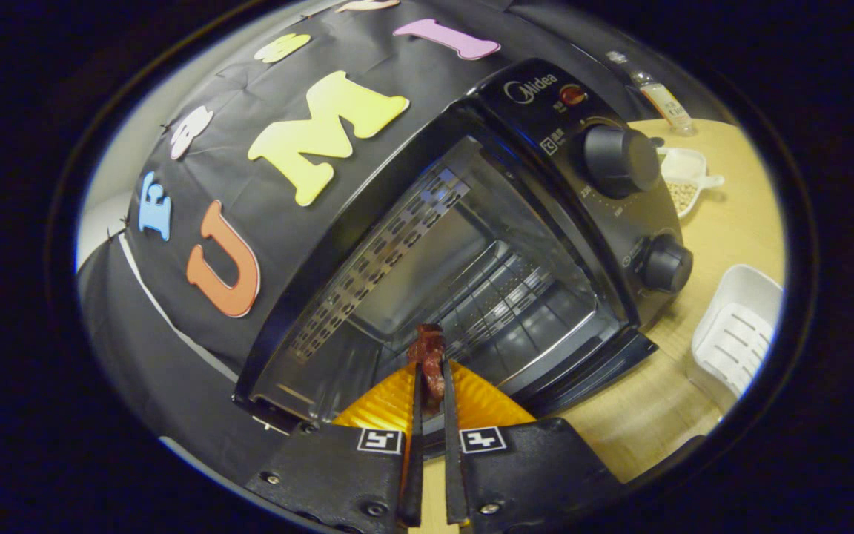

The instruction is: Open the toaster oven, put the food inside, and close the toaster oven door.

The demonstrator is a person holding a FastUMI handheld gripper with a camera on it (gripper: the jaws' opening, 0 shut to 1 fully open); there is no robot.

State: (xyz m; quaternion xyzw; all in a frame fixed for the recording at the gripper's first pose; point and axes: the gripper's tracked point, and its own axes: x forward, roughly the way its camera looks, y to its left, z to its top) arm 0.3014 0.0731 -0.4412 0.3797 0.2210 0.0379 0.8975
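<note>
Gripping food (428, 363) — dark reddish, lumpy strip — between narrow-set fingers of gripper (429, 386), end poking past tips, likely for clean release. Hanging at mouth of toaster oven (471, 245), door (590, 374) already dropped open, rack (501, 297) waiting beyond. Sitting alongside on wooden table (731, 222) — white basket (738, 334).

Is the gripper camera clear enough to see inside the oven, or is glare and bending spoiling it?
Gripper view: the toaster oven bulges and tilts from fisheye distortion; its open cavity is dim but sharp, with mild shine on the metal walls. The food, clamped in the gripper, is in focus. The wooden table is brightly lit.
</note>
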